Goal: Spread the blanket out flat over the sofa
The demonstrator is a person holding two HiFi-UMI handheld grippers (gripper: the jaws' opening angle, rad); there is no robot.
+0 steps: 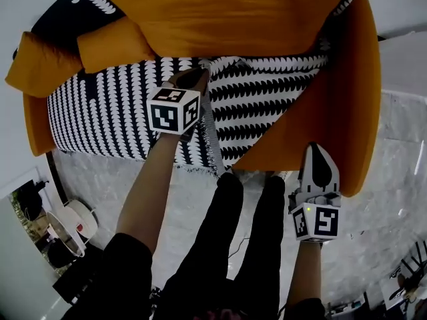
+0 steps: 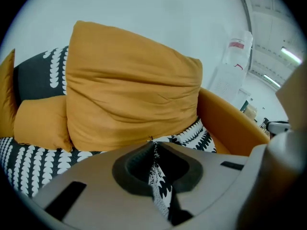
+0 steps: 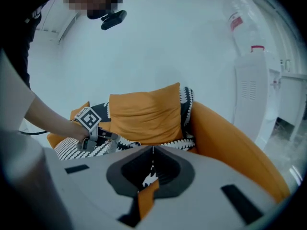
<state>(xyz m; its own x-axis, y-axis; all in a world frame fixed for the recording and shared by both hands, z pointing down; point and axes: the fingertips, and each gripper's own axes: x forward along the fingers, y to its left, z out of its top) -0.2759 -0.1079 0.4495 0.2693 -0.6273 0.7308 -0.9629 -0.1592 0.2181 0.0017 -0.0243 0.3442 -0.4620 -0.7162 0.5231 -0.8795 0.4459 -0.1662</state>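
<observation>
**A fold of the blanket (image 1: 100, 112) is held in the left gripper (image 1: 195, 77) over the sofa (image 1: 357, 99) seat.**

The black-and-white blanket is laid across the orange sofa's seat, with its front edge hung over the seat's front. A raised ridge of it is clamped between the left gripper's narrow-set jaws, just in front of the large back cushion (image 1: 213, 12). The right gripper (image 1: 317, 151) is held apart from the blanket, over the sofa's orange front corner, and its jaws are closed together. Two smaller cushions (image 1: 110, 45) are seen at the left of the head view.
</observation>
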